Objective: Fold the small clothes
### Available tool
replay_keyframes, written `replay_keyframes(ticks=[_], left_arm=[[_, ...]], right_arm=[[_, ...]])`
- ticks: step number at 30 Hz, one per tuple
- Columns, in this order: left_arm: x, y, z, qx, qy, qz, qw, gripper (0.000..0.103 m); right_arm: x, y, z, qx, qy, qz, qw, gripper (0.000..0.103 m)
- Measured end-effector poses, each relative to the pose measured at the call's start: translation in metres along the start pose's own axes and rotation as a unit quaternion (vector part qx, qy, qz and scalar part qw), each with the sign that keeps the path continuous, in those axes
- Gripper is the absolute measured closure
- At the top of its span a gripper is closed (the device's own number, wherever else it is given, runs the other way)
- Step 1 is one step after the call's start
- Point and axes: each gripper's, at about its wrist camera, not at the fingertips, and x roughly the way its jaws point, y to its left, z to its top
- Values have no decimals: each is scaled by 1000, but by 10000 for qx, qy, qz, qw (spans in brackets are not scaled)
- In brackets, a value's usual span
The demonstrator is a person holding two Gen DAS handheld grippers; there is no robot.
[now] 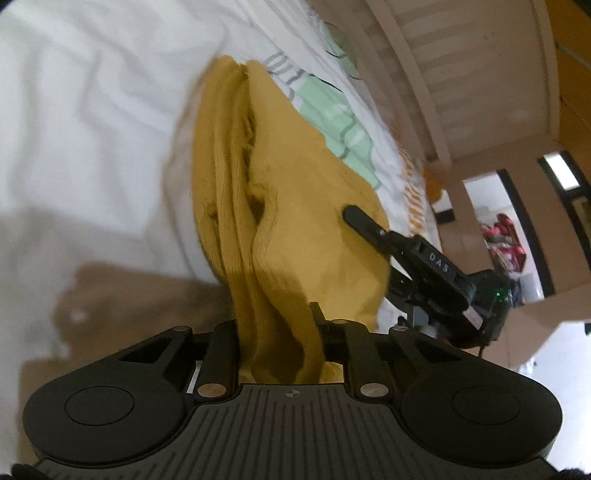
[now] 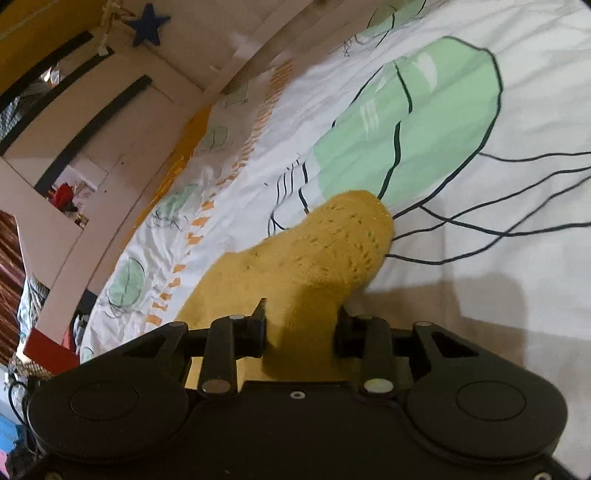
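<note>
We see a mustard-yellow knitted garment bunched in loose folds on the bed sheet, lying over the sheet's green jellyfish print, toward the side of the bed that runs along the wooden crib rails. Our left gripper is clenched on the garment's near end, the knit gathered into a thick wad between its jaws. Our right gripper grasps another end of the same garment, with yellow cloth filling the gap between its fingers; from the left wrist view one of its black fingers lies pressed on top of the knit. Both grippers cast shadows on the white sheet. Beyond the rails a blue star hangs on the pale wall.
</note>
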Motion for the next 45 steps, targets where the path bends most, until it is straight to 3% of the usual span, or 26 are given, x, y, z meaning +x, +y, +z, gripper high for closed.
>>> replay_keyframes(ticks=[7,18,21,24,25,36,41,45], left_arm=[[-18,-23,-28,3,163,-297,9994,85],[-37,-42,-129,-32,748,-628,9952,85],[-37,-36,-144,18,773,-274,9966,85],[-34,-23,-150,171,725,569,9956,84],[-34,-21,-149,232,689,691,9950,81],[-37,-31,-164,945,399,1274,9865,80],[-38,-35,-172,1157,279,1354,9836,79],[-42,-34,-178,1273,186,1353,9824,79]], right_arm=[[-52,37,-23,50,-45,-203,9998,63],[-133,61,-93,230,519,-389,9976,62],[-137,58,-108,145,620,-677,9957,58],[-143,56,-119,-4,409,-1061,9935,45],[-144,58,-121,-50,330,-1165,9926,41],[-170,80,-144,-916,-570,-1863,9766,33],[-145,71,-148,-1375,-297,-2667,9535,29],[-139,56,-151,-1249,-299,-2716,9538,22]])
